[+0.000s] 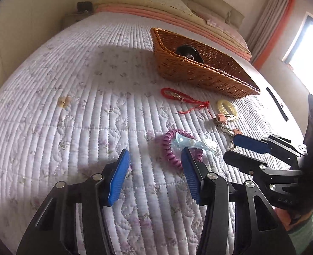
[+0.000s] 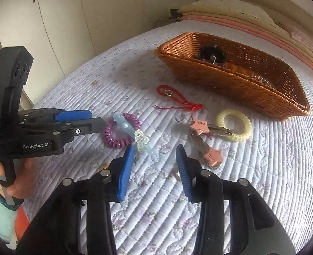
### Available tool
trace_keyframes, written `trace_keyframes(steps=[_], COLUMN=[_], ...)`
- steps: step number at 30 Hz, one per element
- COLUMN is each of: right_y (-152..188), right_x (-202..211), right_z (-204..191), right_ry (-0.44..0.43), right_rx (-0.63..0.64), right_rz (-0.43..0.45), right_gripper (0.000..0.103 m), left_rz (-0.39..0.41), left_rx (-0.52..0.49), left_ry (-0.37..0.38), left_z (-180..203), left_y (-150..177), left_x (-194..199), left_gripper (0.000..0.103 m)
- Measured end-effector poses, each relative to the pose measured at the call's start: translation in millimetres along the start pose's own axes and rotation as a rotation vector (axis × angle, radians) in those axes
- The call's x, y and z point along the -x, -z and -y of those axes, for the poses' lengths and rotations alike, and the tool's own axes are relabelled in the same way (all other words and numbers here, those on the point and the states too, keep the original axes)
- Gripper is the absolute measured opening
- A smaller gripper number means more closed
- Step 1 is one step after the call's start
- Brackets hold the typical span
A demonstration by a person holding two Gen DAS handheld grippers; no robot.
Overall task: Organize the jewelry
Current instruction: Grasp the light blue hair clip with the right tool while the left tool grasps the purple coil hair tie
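Observation:
A wicker basket [image 1: 201, 72] [image 2: 237, 85] sits on the quilted bed and holds a black item [image 1: 188, 52] [image 2: 211, 55]. In front of it lie a red cord bracelet [image 1: 177, 97] [image 2: 177, 99], a yellow coil hair tie [image 1: 227, 108] [image 2: 235, 125], two pink star clips [image 2: 207, 142], a purple coil hair tie [image 1: 171, 148] [image 2: 119, 133] and a pale blue clip [image 1: 192, 143] [image 2: 133, 133] lying across it. My left gripper [image 1: 155, 157] [image 2: 94, 119] is open and empty beside the purple tie. My right gripper [image 2: 155, 153] [image 1: 231, 146] is open and empty, just short of the clips.
Folded pink and yellow blankets [image 1: 156, 6] lie at the head of the bed. White wardrobe doors [image 2: 71, 17] stand to the left. A window with curtains [image 1: 305, 42] is at the right. A black strip [image 1: 276, 104] lies near the bed's right edge.

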State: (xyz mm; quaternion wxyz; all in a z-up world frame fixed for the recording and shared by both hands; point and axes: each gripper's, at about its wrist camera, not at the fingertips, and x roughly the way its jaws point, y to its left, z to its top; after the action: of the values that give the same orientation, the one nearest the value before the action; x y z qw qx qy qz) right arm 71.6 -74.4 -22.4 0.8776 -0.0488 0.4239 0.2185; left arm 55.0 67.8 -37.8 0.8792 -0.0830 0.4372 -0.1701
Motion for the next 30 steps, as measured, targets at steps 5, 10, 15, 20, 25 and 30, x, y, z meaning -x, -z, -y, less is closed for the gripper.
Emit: trace_keyframes(steps=[5, 10, 15, 20, 25, 30], right_y=[4, 10, 9, -3, -7, -15], right_x=[15, 26, 23, 5, -13, -27], right_z=[21, 69, 50, 6, 1, 5], right_ry=[0.04, 0.077, -0.012, -0.04, -0.063, -0.124], right_rx=[-0.049, -0.165, -0.117, 0.025, 0.042, 0.02], right_rz=[0.036, 0.03, 0.027, 0.0, -0.041, -0.086], right_gripper=[0.036, 0.037, 0.037, 0.036, 0.036, 0.021], left_rz=[-0.014, -0.031, -0.03, -0.024, -0.02, -0.018], left_rx=[-0.041, -0.076, -0.084, -0.07, -0.067, -0.07], left_ry=[-0.006, -0.067, -0.076, -0.054, -0.043, -0.045], left_z=[10, 18, 19, 16, 15, 17], left_y=[-2, -2, -3, -2, -1, 0], left_x=[-6, -13, -16, -16, -15, -15], left_gripper=[0.044, 0.037, 0.038, 0.038, 0.038, 0.038])
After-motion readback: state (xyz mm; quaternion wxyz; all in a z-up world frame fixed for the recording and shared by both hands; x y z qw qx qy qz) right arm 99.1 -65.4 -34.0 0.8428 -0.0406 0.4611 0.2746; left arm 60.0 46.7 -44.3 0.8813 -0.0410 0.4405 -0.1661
